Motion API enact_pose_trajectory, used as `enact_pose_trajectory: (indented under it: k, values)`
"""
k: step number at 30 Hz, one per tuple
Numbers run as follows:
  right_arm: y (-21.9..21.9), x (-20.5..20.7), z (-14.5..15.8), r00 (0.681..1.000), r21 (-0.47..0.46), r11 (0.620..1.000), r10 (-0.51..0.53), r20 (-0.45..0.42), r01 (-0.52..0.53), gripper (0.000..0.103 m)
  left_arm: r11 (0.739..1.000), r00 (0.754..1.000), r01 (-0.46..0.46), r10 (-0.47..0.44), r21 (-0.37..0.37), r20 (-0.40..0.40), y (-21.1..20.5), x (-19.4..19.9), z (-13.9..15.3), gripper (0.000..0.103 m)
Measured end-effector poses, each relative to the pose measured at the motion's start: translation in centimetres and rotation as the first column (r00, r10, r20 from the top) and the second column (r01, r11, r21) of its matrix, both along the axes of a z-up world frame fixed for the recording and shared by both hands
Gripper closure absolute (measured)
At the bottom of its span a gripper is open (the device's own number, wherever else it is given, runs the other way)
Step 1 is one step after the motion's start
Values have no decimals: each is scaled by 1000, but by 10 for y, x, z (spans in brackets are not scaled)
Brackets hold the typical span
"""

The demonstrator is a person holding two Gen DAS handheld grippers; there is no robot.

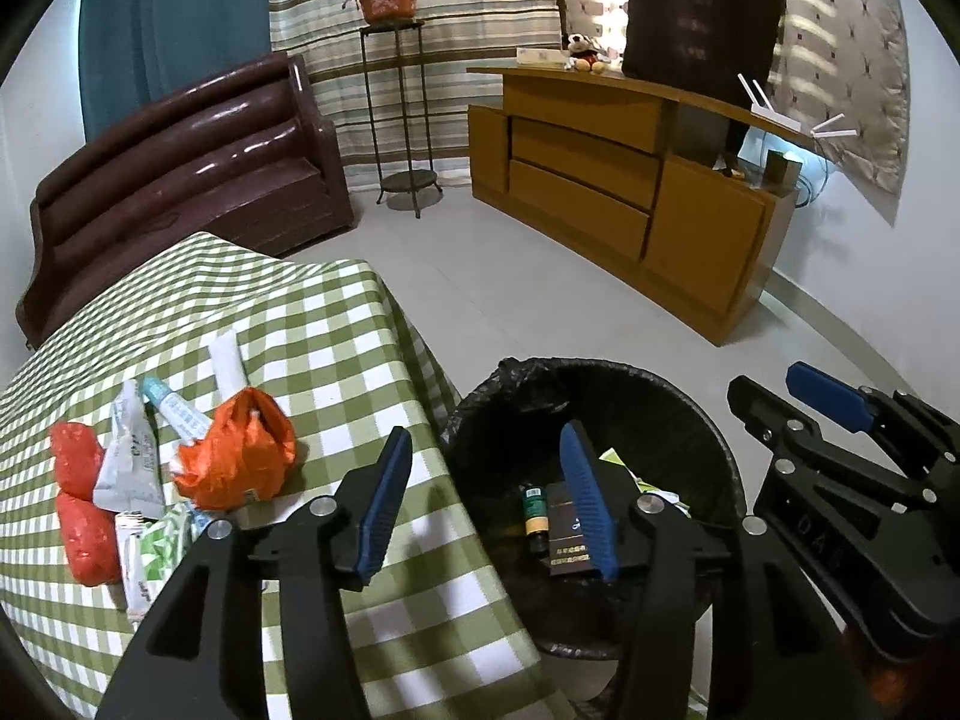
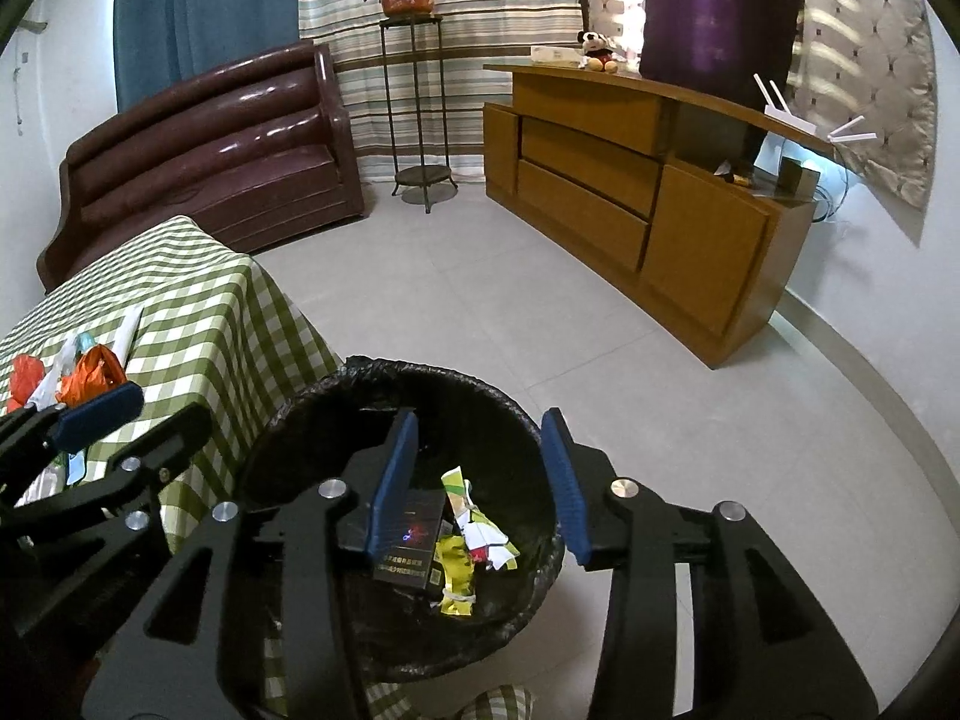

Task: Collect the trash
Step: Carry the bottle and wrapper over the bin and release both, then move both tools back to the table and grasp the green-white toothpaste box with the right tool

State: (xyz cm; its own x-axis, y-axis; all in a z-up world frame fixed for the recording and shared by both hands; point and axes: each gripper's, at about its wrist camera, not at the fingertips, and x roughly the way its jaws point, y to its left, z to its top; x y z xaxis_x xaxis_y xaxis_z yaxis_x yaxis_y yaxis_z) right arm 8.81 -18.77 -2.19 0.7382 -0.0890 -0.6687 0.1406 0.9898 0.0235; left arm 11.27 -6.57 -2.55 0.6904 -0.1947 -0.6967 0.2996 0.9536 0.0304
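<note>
A black-lined bin [image 1: 678, 414] stands on the floor beside the table; in the right wrist view [image 2: 300, 420] it holds a dark box [image 2: 414, 546] and yellow-green wrappers [image 2: 474, 528]. In the left wrist view a small bottle [image 1: 534, 516] lies in it too. Trash lies on the checked tablecloth [image 1: 288, 312]: an orange bag [image 1: 234, 450], red bags [image 1: 78, 492], white tubes [image 1: 228, 360] and wrappers [image 1: 129, 456]. My left gripper [image 1: 486, 504] is open and empty over the table edge and bin. My right gripper [image 2: 480, 480] is open and empty above the bin.
A brown sofa [image 1: 180, 162] stands behind the table. A metal plant stand [image 1: 402, 120] and a wooden sideboard [image 1: 630, 192] line the far wall. Grey tiled floor [image 2: 510, 300] lies between. The right gripper also shows in the left wrist view [image 1: 780, 396].
</note>
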Motion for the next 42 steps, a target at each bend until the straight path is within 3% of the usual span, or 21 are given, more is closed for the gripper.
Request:
enact_pose_trajectory:
  k: [8,17,30,42]
  values:
    - [11,-6,5,1000,0,1000,14,2,-14,60,999,999,-35,35,-6,15,22,-11,13,47]
    - [57,-11,14,994,-5,994,110,7,-110,60,991,991,-134,134,-3,27,75,-26,27,44]
    - [142,-20,22,965,-14,965,263,2,-263,56,946,946,-323,323,3,27,176,-48,27,42]
    - [211,-26,22,929,-37,928,370,-16,-370,54,901,901,-434,434,6,12,244,-67,19,42]
